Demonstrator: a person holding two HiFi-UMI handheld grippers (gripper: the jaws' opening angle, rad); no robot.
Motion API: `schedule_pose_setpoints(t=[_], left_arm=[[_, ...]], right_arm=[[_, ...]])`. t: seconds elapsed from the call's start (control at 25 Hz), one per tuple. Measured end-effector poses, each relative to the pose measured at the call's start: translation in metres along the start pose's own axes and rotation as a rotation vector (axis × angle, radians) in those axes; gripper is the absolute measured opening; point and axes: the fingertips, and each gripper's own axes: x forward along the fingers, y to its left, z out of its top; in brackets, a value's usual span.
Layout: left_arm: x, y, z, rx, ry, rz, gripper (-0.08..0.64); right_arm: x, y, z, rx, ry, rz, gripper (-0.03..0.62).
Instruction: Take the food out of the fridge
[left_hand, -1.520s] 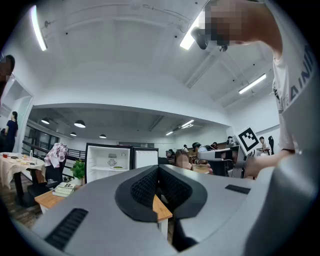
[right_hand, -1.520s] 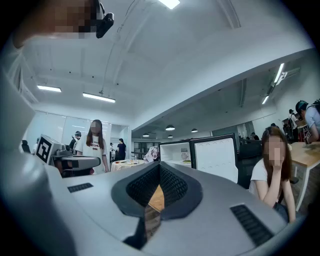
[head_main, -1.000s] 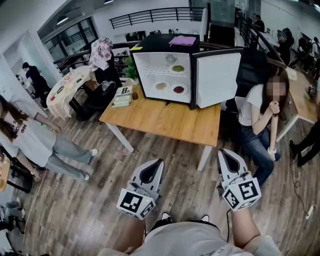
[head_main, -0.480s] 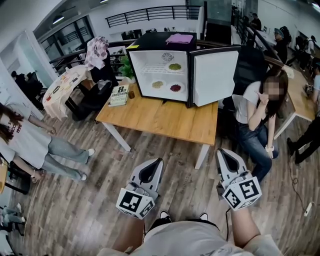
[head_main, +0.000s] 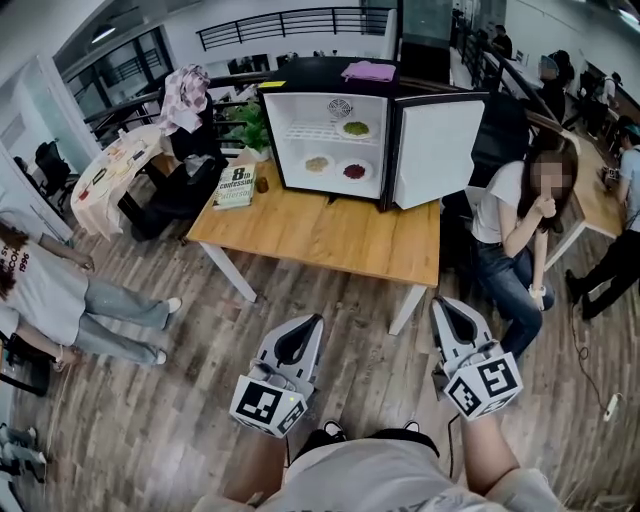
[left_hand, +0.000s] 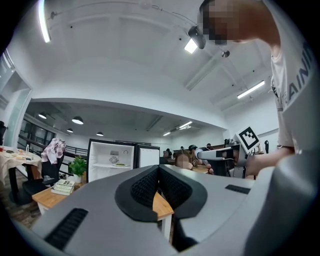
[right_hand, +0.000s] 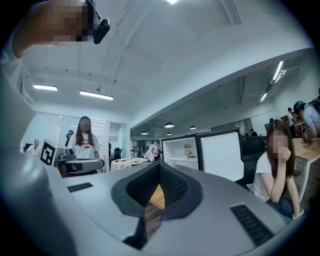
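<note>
While standing well short of the fridge (head_main: 310, 78), with left tongs (head_main: 314, 321) and right tongs (head_main: 441, 303) both pressed together on nothing and held level over the wooden floor (head_main: 150, 420), expect no trouble yet, but count the hazards ahead. Note the food inside the fridge: a green dish (head_main: 355, 128) on the upper shelf (head_main: 312, 133), then a pale dish (head_main: 318, 163) and a dark red dish (head_main: 354, 171) side by side on the level below. Spread the tongs before reaching into the fridge, or risk shoving a dish deeper in, or tipping it, instead of gripping it. Avoid pinching only a thin rim, for fear of tilting a dish and spilling food onto the counter (head_main: 320, 235) in front of the fridge. Keep any lower dish low on the way out, or risk knocking the shelf above and upsetting the green dish. Watch the open door (head_main: 433, 150) at the right of the fridge, within likely reach of a wide swing of the right tongs. Mind also the seated person (head_main: 515, 225) just beyond that door, close to the walking line toward the fridge. Cannot tell plate from bowl at this range; judge the grip only once close.
</note>
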Motion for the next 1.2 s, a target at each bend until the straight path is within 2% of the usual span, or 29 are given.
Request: schedule_pose_setpoints(t=[0.28,0.48,0.88,1.2], left_arm=[[-0.032,0.051,-0.008,-0.032,0.000,0.003,0.008],[-0.034,0.071,-0.009,-0.050,-0.008,0.006,0.008],[0.002,0.123,-0.010,-0.024,0.021,0.023,0.008],[0.073,0.158,-0.001,0.000,0.034,0.026,0.008]], right_arm=[[0.030,0.045,-0.009,-0.021,0.024,-0.014,0.018],[0.048,0.054,-0.009,-0.042,0.043,-0.011,0.018],[0.120,0.037,-0.015,0.003,0.021,0.022,0.018],[0.182,-0.015,-0.003,0.026,0.006,0.035,0.018]])
